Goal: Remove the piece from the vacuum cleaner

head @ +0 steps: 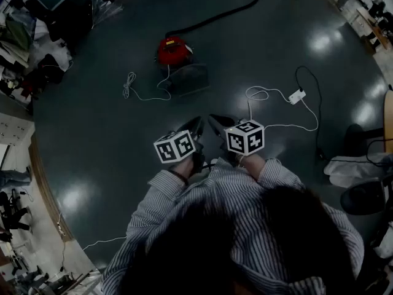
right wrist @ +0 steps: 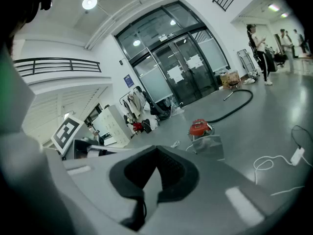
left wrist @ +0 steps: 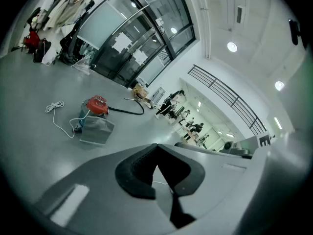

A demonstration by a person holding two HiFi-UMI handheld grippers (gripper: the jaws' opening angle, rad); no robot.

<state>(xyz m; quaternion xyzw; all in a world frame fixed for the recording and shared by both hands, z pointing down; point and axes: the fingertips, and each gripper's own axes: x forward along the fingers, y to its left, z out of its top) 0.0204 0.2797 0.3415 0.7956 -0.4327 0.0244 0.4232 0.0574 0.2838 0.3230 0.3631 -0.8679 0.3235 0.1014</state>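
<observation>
A red vacuum cleaner (head: 173, 49) stands on the dark floor ahead of me, with a grey boxy piece (head: 190, 78) against its near side. A black hose (head: 228, 10) runs off from it to the far right. My left gripper (head: 197, 125) and right gripper (head: 215, 121) are held side by side at chest height, well short of the vacuum, both shut with nothing between their fingers. The left gripper view has the vacuum (left wrist: 97, 105) and grey piece (left wrist: 98, 130) far beyond the shut left gripper (left wrist: 156, 147). The right gripper view shows the same vacuum (right wrist: 199, 127) past the shut right gripper (right wrist: 156, 149).
A white cord (head: 130, 85) lies coiled left of the vacuum. A white power strip (head: 297, 94) with looping cables lies to the right. Cluttered shelves (head: 18, 35) line the left edge; a chair (head: 363, 195) stands at right. People (right wrist: 258, 43) stand far off near glass doors.
</observation>
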